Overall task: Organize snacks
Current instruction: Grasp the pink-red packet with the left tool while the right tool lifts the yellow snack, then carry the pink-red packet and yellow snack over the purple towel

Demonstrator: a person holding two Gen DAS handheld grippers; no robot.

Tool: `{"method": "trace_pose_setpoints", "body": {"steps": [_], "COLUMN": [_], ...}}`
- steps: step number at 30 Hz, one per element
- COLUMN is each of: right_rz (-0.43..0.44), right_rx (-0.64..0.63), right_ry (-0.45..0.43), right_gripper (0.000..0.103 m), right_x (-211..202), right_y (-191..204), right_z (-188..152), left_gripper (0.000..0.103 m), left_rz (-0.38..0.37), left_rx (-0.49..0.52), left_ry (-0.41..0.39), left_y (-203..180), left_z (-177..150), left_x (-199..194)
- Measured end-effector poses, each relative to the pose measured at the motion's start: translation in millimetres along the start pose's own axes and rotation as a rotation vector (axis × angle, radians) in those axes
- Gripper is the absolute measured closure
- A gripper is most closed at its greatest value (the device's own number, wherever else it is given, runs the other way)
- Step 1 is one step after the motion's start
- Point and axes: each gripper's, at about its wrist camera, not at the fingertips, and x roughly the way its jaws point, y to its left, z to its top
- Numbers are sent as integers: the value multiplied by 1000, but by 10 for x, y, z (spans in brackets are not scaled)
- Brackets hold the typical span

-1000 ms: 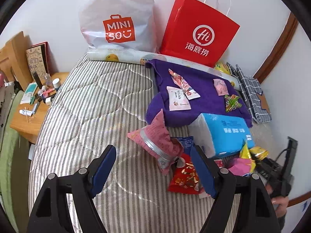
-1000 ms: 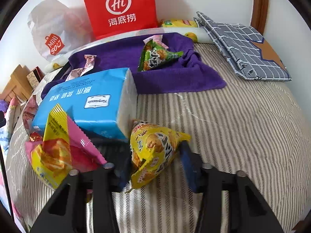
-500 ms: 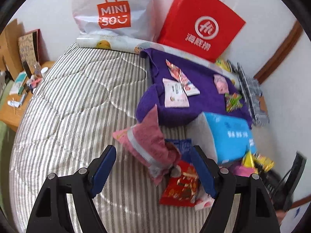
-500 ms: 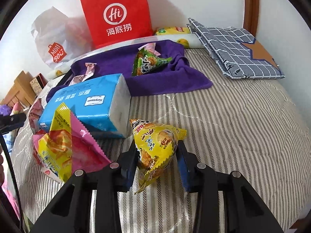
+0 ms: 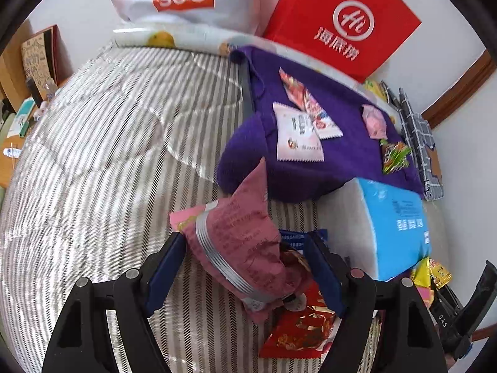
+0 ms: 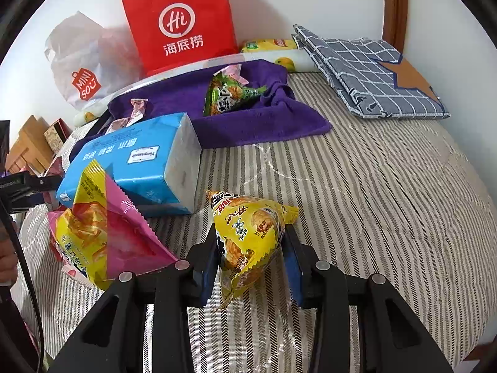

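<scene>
My right claw (image 6: pixel 250 259) pinches the yellow snack bag (image 6: pixel 248 236) on the striped bed (image 6: pixel 388 217). My left claw (image 5: pixel 245 269) is spread around the dark pink bag (image 5: pixel 242 242). Four snacks lie on the purple towel (image 5: pixel 351 130); several more wait.

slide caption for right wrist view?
Right gripper clamps yellow triangular snack bag above striped bedspread, beside blue tissue pack.
</scene>
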Motion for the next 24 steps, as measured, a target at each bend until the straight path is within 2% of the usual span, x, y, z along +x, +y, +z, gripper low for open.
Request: {"method": "trace_pose_setpoints", "body": {"steps": [4, 5, 6, 7, 8, 10, 24], "right_rz": [-2, 4, 10, 10, 13, 17, 28], "right_rx": [-9, 0, 4, 7, 4, -2, -33], "right_ry": [4, 10, 9, 6, -1, -8, -89], "right_gripper": [60, 58, 58, 59, 64, 68, 68], "right_x": [10, 19, 17, 11, -4, -34, -430], "right_y": [24, 22, 19, 22, 27, 45, 149], "right_z": [-4, -3, -5, -8, -15, -23, -7], "left_gripper": [36, 41, 52, 53, 53, 53, 54], "left_rz": [-19, -13, -16, -20, -25, -28, -81], "left_rx": [-11, -6, -2, -1, -2, 5, 47], "left_ry": [8, 4, 0, 3, 5, -12, -70], "left_y": [18, 16, 18, 23, 30, 43, -48], "left_z": [-15, -22, -32, -33, -50, -77, -248], "left_x": [4, -15, -40, -53, -82, -147, -551]}}
